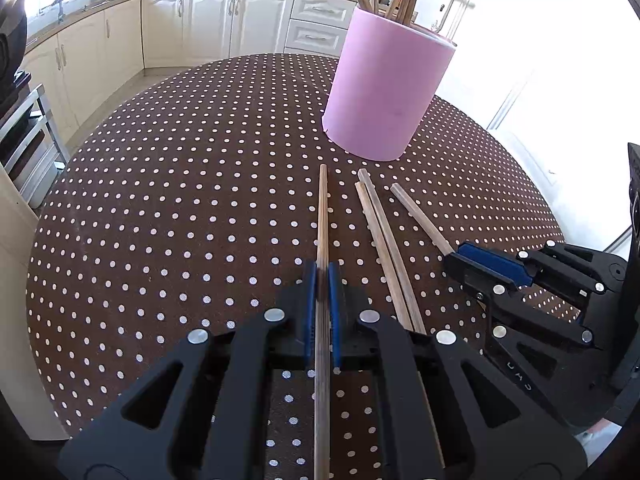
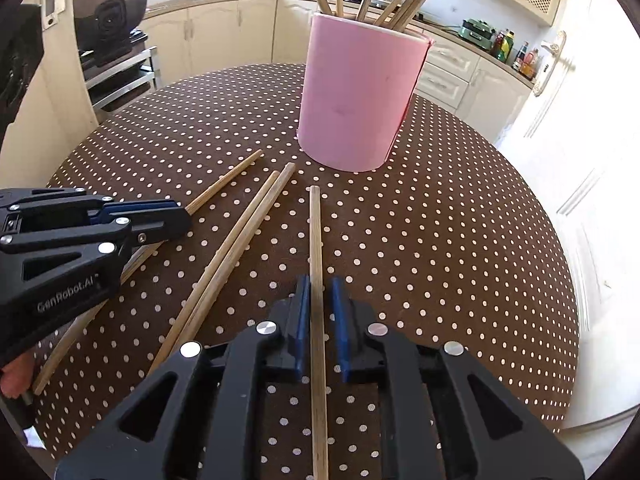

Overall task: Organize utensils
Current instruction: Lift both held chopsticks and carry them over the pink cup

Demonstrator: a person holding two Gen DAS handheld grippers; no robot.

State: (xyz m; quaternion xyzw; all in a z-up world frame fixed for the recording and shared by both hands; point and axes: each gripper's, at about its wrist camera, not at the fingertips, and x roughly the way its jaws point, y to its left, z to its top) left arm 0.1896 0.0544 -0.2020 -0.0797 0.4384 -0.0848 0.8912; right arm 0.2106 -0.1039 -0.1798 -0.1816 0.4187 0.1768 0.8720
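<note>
A pink cylinder holder (image 1: 384,92) (image 2: 356,96) stands upright on the dotted table with several wooden chopsticks in it. Several more chopsticks lie flat in front of it. My left gripper (image 1: 322,276) is shut on one chopstick (image 1: 322,216), which also shows in the right wrist view (image 2: 228,182). My right gripper (image 2: 319,286) straddles another chopstick (image 2: 316,236) with small gaps on both sides, so it is open; it also shows in the left wrist view (image 1: 460,254). A pair of chopsticks (image 1: 380,232) (image 2: 236,244) lies between the two grippers.
The round table (image 1: 180,200) has a brown cloth with white dots. Kitchen cabinets (image 1: 224,20) and a counter run behind it. A white door (image 2: 560,100) is at the right, a metal rack (image 2: 116,76) with an appliance at the left.
</note>
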